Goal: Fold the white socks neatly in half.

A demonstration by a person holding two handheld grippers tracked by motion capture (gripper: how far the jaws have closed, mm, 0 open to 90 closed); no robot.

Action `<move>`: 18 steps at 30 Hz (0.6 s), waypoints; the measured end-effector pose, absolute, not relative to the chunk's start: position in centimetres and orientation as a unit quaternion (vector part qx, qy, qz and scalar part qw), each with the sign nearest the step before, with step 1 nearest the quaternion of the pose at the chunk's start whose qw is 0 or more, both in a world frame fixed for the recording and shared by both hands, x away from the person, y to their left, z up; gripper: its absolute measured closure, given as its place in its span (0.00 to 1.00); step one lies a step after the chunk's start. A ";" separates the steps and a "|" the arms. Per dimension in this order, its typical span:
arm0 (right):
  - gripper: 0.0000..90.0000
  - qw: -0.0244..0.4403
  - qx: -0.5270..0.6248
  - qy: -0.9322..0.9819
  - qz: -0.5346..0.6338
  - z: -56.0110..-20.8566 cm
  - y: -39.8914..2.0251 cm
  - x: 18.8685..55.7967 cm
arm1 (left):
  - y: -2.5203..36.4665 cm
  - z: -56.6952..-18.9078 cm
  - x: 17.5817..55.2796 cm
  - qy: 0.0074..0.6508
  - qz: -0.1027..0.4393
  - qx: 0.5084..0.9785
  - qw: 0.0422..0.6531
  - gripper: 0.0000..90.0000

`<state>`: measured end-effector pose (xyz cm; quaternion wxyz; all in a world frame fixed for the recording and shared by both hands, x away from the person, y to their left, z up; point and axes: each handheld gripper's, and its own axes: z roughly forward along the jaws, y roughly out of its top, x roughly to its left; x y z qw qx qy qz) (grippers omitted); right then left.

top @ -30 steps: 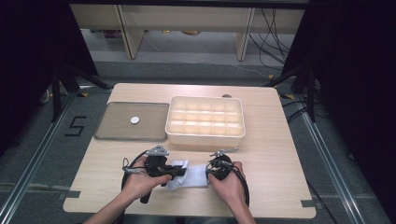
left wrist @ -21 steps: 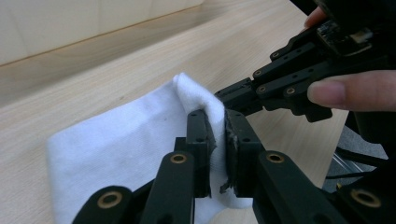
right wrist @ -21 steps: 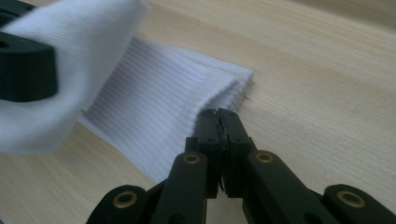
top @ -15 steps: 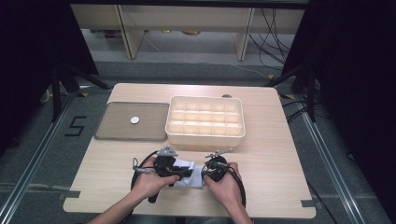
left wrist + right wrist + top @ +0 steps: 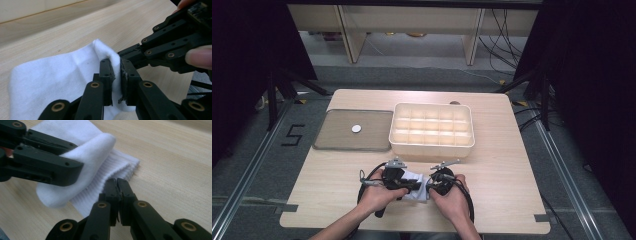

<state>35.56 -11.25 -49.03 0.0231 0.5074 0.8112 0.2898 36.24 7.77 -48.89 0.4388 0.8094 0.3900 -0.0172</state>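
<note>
A white sock (image 5: 414,176) lies on the wooden table (image 5: 512,200) near its front edge, between the person's two hands. My left gripper (image 5: 117,67) is shut on a raised fold of the sock (image 5: 50,75), which shows pinched between its pads. My right gripper (image 5: 117,181) has its jaws pressed together at the ribbed cuff edge of the sock (image 5: 100,147), holding it down low. In the high view the left gripper (image 5: 418,185) and the right gripper (image 5: 429,187) point at each other, nearly tip to tip.
A cream box (image 5: 432,145) with several compartments stands at the table's middle. Left of it lies a flat grey tray (image 5: 337,135) with one small white round piece (image 5: 356,128) on it. Cables loop beside both hands.
My left gripper has moved right and down towards the right gripper, with the sock fold in it. The right gripper has stayed put.
</note>
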 end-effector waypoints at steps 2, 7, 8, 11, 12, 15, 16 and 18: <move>0.97 0.023 0.509 0.811 0.290 -49.0 -11.3 35.6 | 7.7 -48.9 36.3 0.392 -0.013 0.810 0.436 0.89; 0.97 0.028 0.501 0.815 0.291 -48.8 -11.5 35.4 | 7.4 -49.1 36.4 0.392 -0.007 0.808 0.440 0.89; 0.97 0.026 0.505 0.812 0.292 -48.6 -11.5 35.3 | 7.5 -49.1 36.4 0.393 -0.005 0.808 0.440 0.89; 0.96 0.033 0.503 0.811 0.298 -48.1 -11.6 35.2 | 7.4 -49.1 36.5 0.386 -0.005 0.813 0.435 0.89; 0.96 0.036 0.501 0.811 0.300 -48.0 -11.7 35.2 | 7.4 -49.1 36.4 0.387 0.001 0.814 0.434 0.89; 0.96 0.043 0.503 0.809 0.303 -47.6 -11.9 35.2 | 7.2 -49.2 36.4 0.387 0.002 0.812 0.437 0.86; 0.96 0.036 0.505 0.808 0.302 -47.5 -12.1 35.2 | 7.2 -49.3 36.4 0.384 -0.001 0.812 0.440 0.83; 0.96 0.043 0.502 0.807 0.307 -47.3 -12.2 35.2 | 7.2 -49.2 36.4 0.380 0.002 0.807 0.452 0.79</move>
